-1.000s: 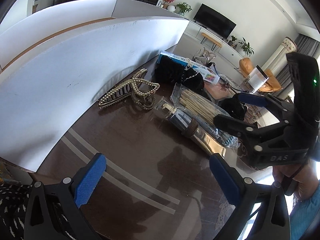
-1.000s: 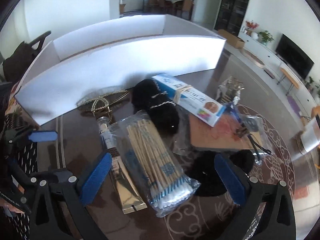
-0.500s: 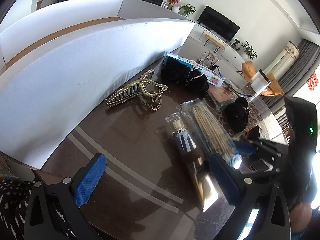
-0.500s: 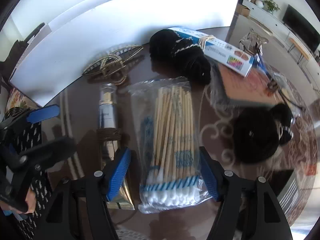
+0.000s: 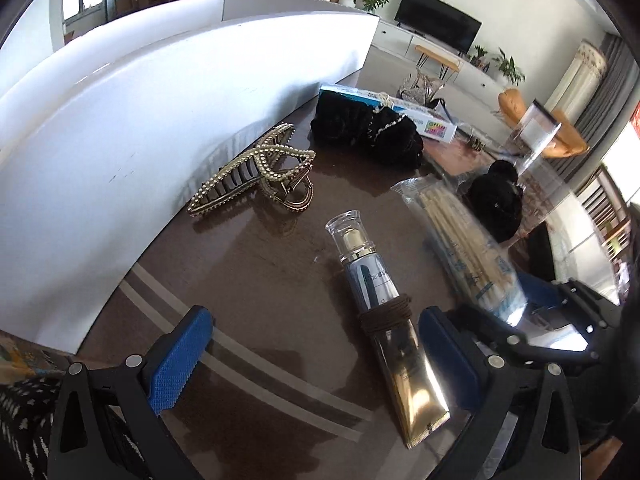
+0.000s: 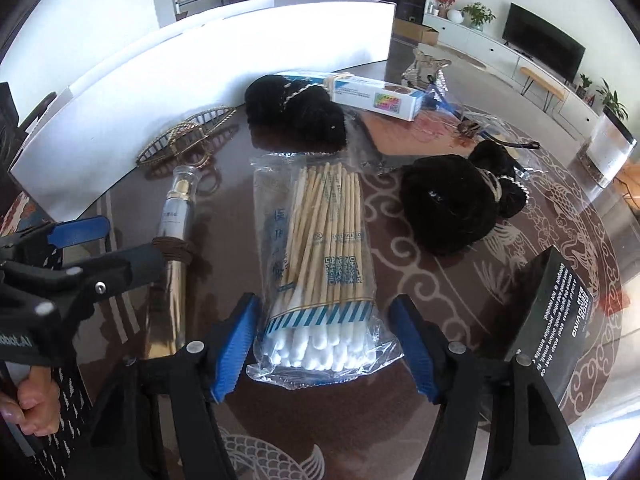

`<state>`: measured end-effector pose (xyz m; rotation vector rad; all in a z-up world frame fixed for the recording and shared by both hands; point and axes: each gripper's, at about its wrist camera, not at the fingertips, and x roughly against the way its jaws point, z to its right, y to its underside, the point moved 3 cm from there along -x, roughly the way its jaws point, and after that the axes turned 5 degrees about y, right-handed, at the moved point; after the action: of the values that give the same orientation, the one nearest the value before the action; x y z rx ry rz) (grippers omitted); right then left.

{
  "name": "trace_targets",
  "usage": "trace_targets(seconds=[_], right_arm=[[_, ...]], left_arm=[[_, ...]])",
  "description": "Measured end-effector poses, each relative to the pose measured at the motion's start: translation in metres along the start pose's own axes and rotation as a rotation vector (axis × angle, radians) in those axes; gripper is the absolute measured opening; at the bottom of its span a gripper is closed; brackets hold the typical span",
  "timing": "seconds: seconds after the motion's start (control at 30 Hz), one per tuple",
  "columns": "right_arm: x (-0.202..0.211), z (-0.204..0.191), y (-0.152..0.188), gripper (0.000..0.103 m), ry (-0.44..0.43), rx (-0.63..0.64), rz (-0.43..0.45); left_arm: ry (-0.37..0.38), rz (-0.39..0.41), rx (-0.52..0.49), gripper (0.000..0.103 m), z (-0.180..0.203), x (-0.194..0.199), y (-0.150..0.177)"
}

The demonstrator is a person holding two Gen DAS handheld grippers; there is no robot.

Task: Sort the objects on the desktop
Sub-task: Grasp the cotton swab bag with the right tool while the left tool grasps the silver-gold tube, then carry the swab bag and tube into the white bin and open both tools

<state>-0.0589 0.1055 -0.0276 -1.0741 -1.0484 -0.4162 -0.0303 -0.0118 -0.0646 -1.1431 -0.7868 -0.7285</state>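
Clear bag of cotton swabs point(image 6: 320, 256) lies flat beside gold tube point(image 5: 390, 320).

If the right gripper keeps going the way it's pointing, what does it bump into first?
Probably the clear plastic bag of wooden cotton swabs. It already lies between the right gripper's blue pads, which do not seem to press it yet, though depth is hard to judge.

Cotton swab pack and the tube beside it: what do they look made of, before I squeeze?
Cotton swab pack: thin clear plastic film, glossy and wrinkled, holding pale wooden-looking sticks with white fluffy tips. Tube: probably soft plastic or laminate with a mirror-like gold and silver finish, crimped flat at its end, under a hard clear cap; a brown hair tie wraps it.
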Motion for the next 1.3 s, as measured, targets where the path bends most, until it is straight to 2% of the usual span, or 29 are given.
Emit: trace_targets(seconds=[0.07,0.13,0.2,0.23,0.27,0.3,0.43,0.6,0.73,0.87,0.93,1.0,1.07,1.2,1.23,1.3], right_arm=[[0.006,0.011,0.007,0.068,0.018,-0.037,0.008],[0.009,0.016,0.013,0.068,0.032,-0.054,0.018],[0.012,0.019,0.019,0.072,0.036,-0.061,0.028],[0.011,0.020,0.020,0.081,0.034,-0.064,0.022],[0.007,0.019,0.021,0.099,0.025,-0.057,0.002],[0.007,0.019,0.022,0.103,0.027,-0.043,0.003],[-0.002,0.016,0.010,0.103,0.003,-0.008,-0.071],[-0.013,0.011,-0.006,0.103,-0.058,0.114,-0.123],[-0.017,0.010,-0.012,0.103,-0.060,0.121,-0.149],[-0.013,0.011,-0.007,0.103,-0.056,0.101,-0.083],[-0.010,0.011,-0.004,0.103,-0.047,0.084,-0.086],[-0.002,0.010,-0.001,0.091,-0.041,0.072,-0.084],[0.007,0.008,0.001,0.051,-0.042,0.074,-0.089],[0.011,0.012,0.002,0.050,-0.054,0.053,-0.128],[0.009,0.013,0.001,0.052,-0.060,0.048,-0.137],[0.005,0.013,-0.005,0.063,-0.070,0.045,-0.165]], left_arm=[[-0.039,-0.009,-0.054,0.103,0.009,-0.006,0.000],[-0.114,-0.012,-0.114,0.103,0.018,-0.012,0.002],[-0.100,0.004,-0.117,0.103,0.019,-0.013,0.002],[-0.098,0.010,-0.123,0.103,0.019,-0.014,0.001],[-0.094,0.009,-0.130,0.103,0.018,-0.014,0.000],[-0.091,0.000,-0.134,0.103,0.018,-0.015,-0.001],[-0.056,-0.048,-0.196,0.103,0.019,-0.018,-0.009],[-0.006,-0.109,-0.297,0.103,0.023,-0.022,-0.018],[0.035,-0.074,-0.349,0.080,0.031,-0.017,-0.015],[0.094,-0.056,-0.414,0.058,0.043,-0.012,-0.010],[0.165,-0.068,-0.440,0.037,0.049,-0.008,-0.009],[0.295,-0.115,-0.441,0.030,0.053,-0.006,-0.006],[0.350,-0.150,-0.444,0.029,0.056,-0.006,-0.006],[0.367,-0.174,-0.417,0.030,0.054,-0.006,-0.008],[0.346,-0.163,-0.419,0.030,0.055,-0.006,-0.007],[0.305,-0.152,-0.434,0.031,0.057,-0.005,-0.006]])
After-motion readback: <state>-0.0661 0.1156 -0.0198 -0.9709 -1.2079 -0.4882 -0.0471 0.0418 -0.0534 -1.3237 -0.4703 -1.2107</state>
